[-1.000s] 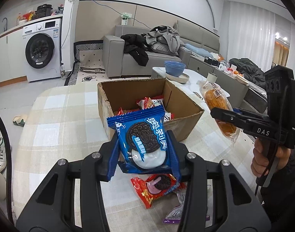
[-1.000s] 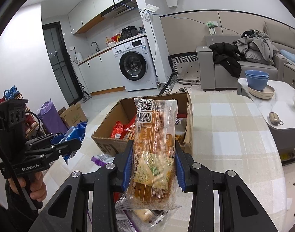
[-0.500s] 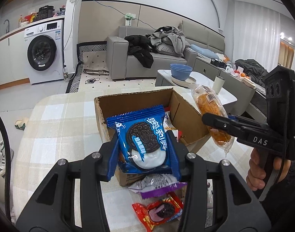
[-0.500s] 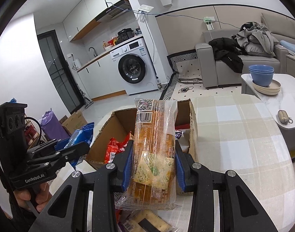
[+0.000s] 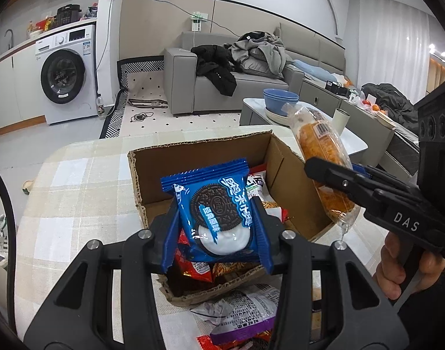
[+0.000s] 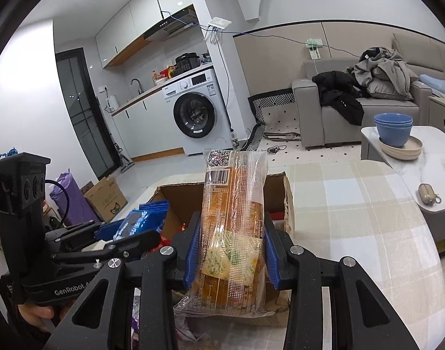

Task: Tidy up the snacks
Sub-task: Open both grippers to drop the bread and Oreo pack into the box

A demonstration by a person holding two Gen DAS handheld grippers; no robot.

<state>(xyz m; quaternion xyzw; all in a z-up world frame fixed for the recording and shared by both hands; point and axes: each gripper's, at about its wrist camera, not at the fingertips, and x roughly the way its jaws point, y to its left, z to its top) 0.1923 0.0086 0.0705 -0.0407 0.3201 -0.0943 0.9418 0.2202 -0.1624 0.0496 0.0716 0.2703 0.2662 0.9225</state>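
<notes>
both grippers are clamped on snacks: left gripper (image 5: 216,227) on a blue cookie packet (image 5: 215,213), right gripper (image 6: 231,250) on a wrapped bread roll (image 6: 232,227), both over the cardboard box (image 5: 292,180), which already holds several packets. neither is dropped in yet, and a purple packet (image 5: 242,312) lies on the table (image 5: 76,192)

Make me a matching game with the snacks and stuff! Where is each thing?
Things:
1. cookie pack
2. bread
3. box
4. bowls

Places:
A. on the checked cloth
B. in the right tool
C. on the white side table
D. in the left tool

Pairs: 1-D, 2-B, 3-A, 4-C
</notes>
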